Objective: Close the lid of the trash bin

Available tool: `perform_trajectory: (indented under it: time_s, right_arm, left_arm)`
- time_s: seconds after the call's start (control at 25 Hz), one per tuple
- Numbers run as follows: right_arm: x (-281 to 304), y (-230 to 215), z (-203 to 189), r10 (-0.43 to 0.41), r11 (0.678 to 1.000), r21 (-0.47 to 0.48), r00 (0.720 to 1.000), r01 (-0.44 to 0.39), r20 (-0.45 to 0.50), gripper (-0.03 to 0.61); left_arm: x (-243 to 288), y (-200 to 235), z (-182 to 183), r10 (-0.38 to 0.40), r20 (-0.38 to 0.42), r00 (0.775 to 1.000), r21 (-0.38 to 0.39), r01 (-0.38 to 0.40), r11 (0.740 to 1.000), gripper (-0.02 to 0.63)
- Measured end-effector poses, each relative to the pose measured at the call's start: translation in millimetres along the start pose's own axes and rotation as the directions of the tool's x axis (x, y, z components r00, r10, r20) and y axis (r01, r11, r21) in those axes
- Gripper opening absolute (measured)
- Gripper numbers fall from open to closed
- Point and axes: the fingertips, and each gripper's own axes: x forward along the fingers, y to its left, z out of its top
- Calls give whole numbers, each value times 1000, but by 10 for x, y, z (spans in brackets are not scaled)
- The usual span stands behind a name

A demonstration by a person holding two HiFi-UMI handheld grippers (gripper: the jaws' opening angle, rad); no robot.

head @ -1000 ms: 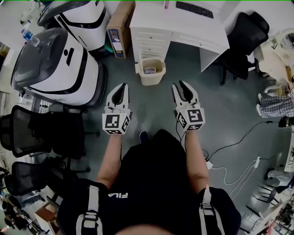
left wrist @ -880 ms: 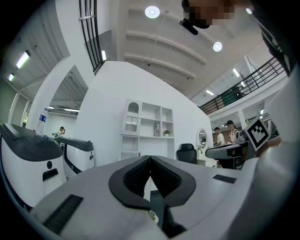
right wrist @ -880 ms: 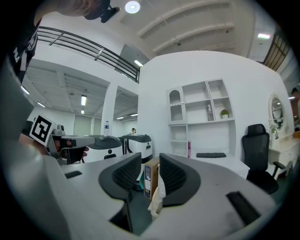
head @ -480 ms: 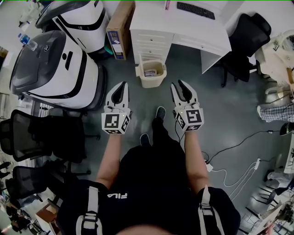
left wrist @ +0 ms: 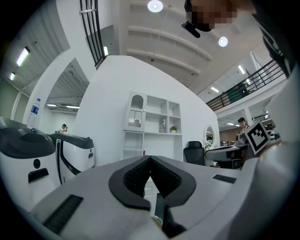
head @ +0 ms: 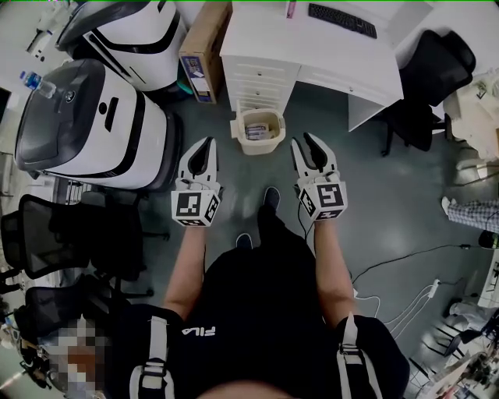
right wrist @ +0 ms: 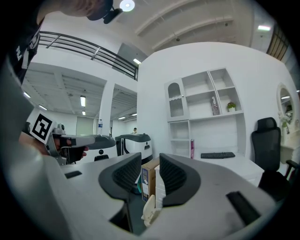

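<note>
A beige trash bin [head: 260, 131] stands on the grey floor against the white drawer unit, its top open with items showing inside. In the right gripper view its pale lid [right wrist: 148, 212] shows low between the jaws, standing up. My left gripper [head: 206, 144] is held out level, left of the bin and short of it, with its jaws shut and empty [left wrist: 150, 158]. My right gripper [head: 305, 142] is level with the left one, right of the bin, jaws open with nothing between them [right wrist: 150, 161].
A white desk [head: 335, 66] with a keyboard [head: 341, 19] and drawers [head: 261, 74] stands behind the bin. A cardboard box [head: 204, 47] leans at its left. Large white machines [head: 93, 125] fill the left side. Black chairs [head: 433, 74] [head: 70, 234] and floor cables [head: 398, 261] are around.
The person has stepped forward toward the desk, one foot now ahead. Both grippers have moved on with the body, and the bin lies closer to them. Jaws are unchanged.
</note>
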Motion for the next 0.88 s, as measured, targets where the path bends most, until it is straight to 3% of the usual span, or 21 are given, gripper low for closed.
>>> perform_trajectory:
  time_s: [0.48, 0.88]
  right_arm:
    - [968, -971, 147, 59, 998, 21, 997, -60, 43, 133]
    - [1505, -1269, 19, 108, 993, 42, 994, -109, 29, 133]
  left_arm:
    - [1329, 0, 49, 31, 29, 999, 37, -32, 999, 3]
    - [1809, 130, -146, 64, 2, 998, 25, -64, 998, 3]
